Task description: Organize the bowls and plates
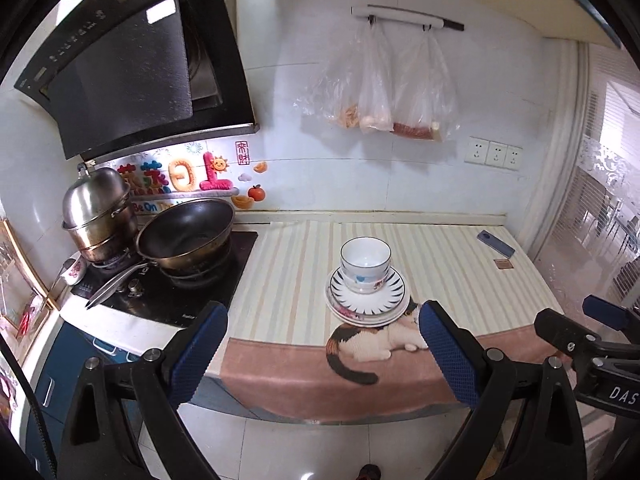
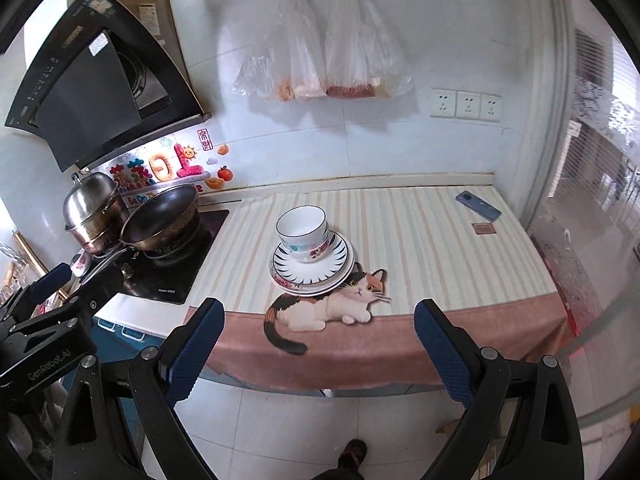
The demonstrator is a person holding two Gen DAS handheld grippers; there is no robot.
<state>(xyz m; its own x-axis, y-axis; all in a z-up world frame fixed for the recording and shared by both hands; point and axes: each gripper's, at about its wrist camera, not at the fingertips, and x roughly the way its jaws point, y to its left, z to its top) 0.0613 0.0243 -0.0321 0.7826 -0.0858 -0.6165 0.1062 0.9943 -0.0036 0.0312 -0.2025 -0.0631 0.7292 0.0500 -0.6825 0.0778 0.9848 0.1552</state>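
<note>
Bowls (image 1: 365,266) sit nested on stacked plates (image 1: 368,304) at frame centre, on the striped mat (image 1: 460,264). Left gripper (image 1: 322,354) and right gripper (image 2: 316,354) hang spread apart, empty, well short. Glazed ceramic: likely heavy, slippery, breakable; grip by rim.

White bowl (image 2: 302,222) w/ dark rim; plate (image 2: 314,264) white w/ black rays; cloth (image 2: 420,240) pastel stripes, centre frame.
</note>
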